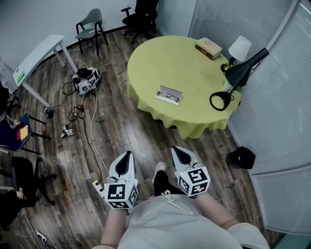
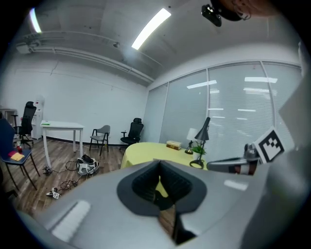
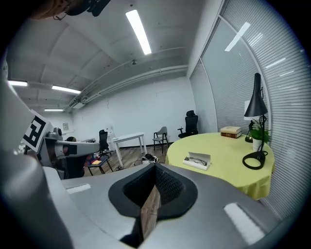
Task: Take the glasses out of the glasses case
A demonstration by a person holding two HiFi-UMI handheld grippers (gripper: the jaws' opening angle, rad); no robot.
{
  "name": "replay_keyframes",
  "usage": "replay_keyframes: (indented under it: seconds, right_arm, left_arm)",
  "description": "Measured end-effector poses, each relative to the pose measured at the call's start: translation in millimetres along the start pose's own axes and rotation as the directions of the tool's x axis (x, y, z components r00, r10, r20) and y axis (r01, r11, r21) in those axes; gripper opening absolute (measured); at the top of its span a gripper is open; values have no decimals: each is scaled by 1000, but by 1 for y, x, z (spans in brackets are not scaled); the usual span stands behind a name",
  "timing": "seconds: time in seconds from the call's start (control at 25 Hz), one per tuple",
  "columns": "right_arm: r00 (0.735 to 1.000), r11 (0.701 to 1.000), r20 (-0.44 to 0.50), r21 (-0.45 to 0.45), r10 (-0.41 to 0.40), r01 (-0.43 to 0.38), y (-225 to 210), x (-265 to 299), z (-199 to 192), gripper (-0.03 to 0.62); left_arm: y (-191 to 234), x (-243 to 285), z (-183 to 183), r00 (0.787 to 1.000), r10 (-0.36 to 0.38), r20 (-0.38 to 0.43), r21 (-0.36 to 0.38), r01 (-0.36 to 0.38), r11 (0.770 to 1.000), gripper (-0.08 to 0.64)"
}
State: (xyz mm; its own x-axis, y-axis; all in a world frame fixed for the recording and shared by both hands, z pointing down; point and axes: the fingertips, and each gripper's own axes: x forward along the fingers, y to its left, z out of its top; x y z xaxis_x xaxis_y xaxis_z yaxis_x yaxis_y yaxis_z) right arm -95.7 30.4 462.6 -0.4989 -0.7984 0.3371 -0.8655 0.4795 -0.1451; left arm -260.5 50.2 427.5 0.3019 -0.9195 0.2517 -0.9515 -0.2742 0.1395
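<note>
Left gripper and right gripper are held low by the person's waist, likely just carried, each pressed together on nothing; the open glasses case, glasses inside, lies well ahead of both tips on the yellow table, out of reach.

- This is looking like an office: a swivel chair is sitting at top centre, a white desk at upper left.
- Glass walls with blinds are running down the right, and a strip light is glowing overhead.
</note>
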Motion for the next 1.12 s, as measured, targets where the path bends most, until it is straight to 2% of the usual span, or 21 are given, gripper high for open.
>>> replay_keyframes:
  seconds: [0.24,0.52,0.72,0.96,1.12]
  right_arm:
    - [1000,1000,27,3,-14,14,-65,69,51,0]
    - [997,997,31,32,-65,64,-145,133,74,0]
    - [993,992,24,54,-112,110,-183,149,84,0]
    - [979,975,-1,98,-202,201,-209,176,86,0]
    - [956,946,-15,140,-294,293,-229,192,86,0]
  left_arm:
    - [7,104,40,1000,-24,1,17,24,1000,8]
    - [9,214,57,997,-73,-30,40,74,996,8]
    - [-5,264,61,989,-133,-69,57,137,989,8]
    - [-2,322,65,965,-237,-114,70,246,967,6]
    - [-4,364,59,928,-322,-186,94,344,934,6]
